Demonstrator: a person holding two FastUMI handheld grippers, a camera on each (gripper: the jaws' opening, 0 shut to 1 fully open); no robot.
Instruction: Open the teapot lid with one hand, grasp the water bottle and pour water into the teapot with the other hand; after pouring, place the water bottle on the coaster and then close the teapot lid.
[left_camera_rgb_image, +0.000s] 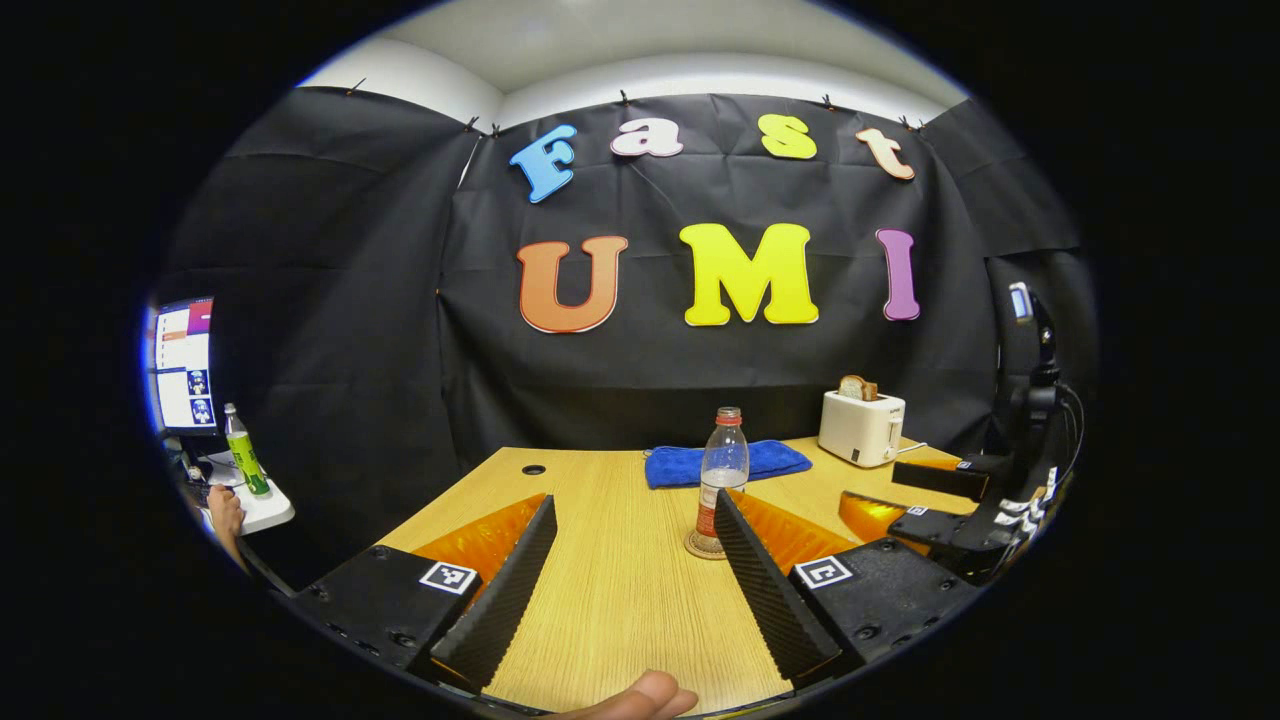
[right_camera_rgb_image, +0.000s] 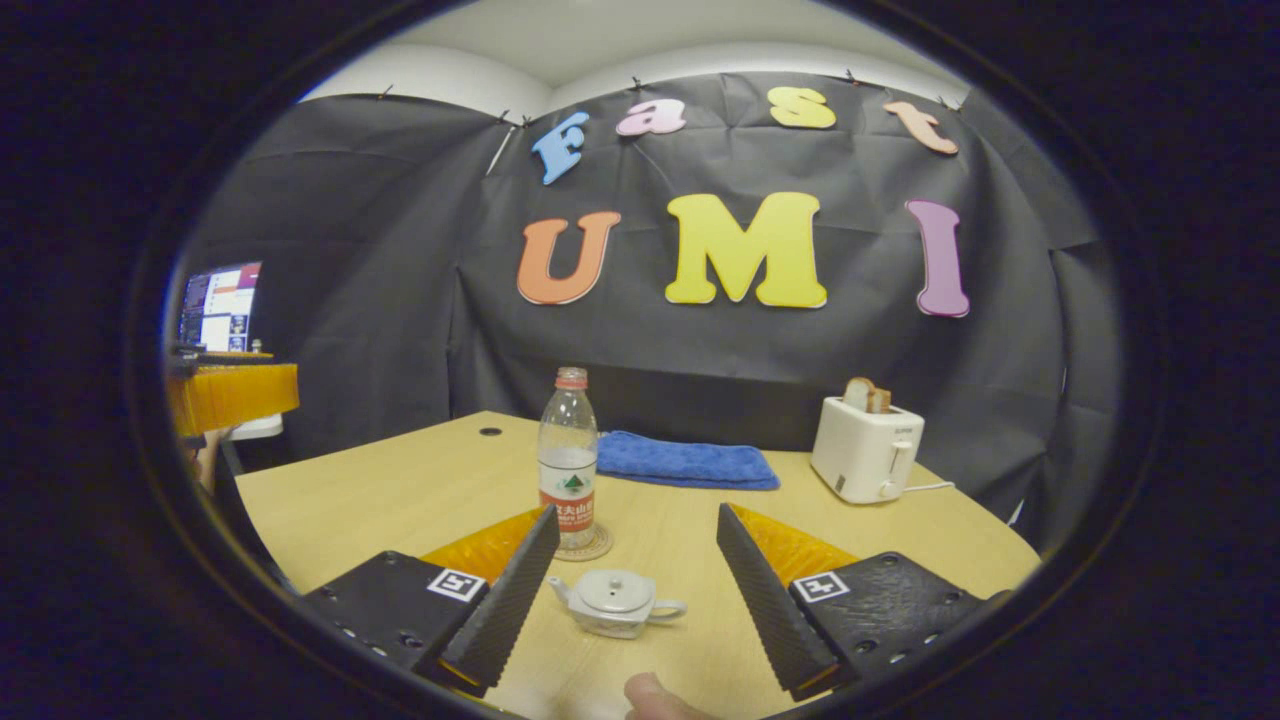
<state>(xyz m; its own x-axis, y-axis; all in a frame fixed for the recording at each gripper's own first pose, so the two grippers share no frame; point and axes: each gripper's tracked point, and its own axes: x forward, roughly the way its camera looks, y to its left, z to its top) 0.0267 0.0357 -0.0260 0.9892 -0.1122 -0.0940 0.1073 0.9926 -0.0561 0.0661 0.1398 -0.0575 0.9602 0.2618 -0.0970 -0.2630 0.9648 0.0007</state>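
So nothing's really started here. The water bottle (right_camera_rgb_image: 567, 460) stands on its coaster (right_camera_rgb_image: 585, 548) mid-desk (right_camera_rgb_image: 400, 490), cap on, and the little teapot (right_camera_rgb_image: 615, 603) sits just in front of it with the lid on. The right claw (right_camera_rgb_image: 632, 590) is spread wide, released, teapot between its fingers but untouched. The left claw (left_camera_rgb_image: 632, 575) gapes empty too, facing the bottle. Next move, I'd guess: pinch the lid knob and lift.

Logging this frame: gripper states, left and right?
Left gripper: open, holding nothing.
Right gripper: open, holding nothing, teapot between its fingers, untouched.
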